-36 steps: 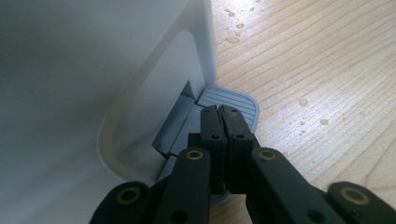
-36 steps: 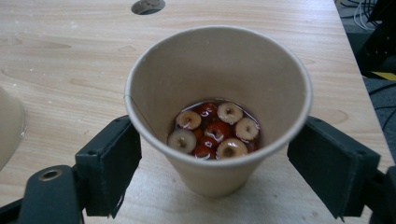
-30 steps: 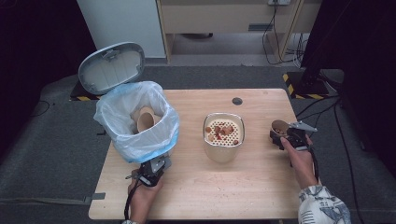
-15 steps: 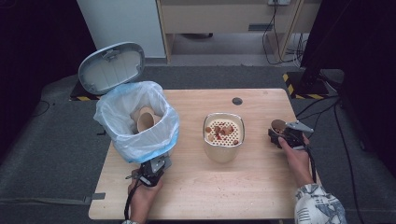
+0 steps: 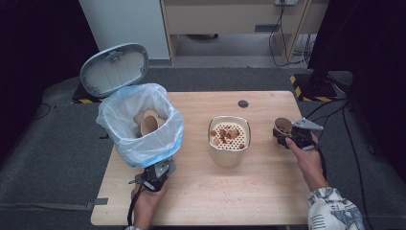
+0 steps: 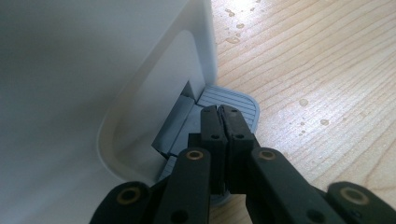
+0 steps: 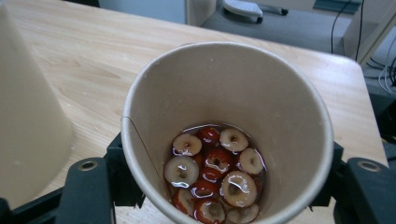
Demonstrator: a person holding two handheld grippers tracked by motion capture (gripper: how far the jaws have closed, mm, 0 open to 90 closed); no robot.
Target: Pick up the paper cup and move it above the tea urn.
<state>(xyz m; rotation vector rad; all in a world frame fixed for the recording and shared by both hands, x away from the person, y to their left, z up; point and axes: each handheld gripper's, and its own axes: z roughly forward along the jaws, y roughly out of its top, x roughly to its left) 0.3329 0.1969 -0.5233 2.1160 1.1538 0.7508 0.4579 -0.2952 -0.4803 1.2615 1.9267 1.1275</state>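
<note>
Currently listed: right gripper [image 5: 287, 137], jaws just closed around a paper cup [image 7: 227, 135] of red fruit slices in liquid, held upright beside the strainer-topped container [image 5: 229, 140], probably for draining. Left gripper [image 6: 220, 122], jaws pressed together, bears on the pedal [image 6: 231, 100] of the lined bin [image 5: 140, 125], holding its lid [image 5: 114, 68] open.
</note>
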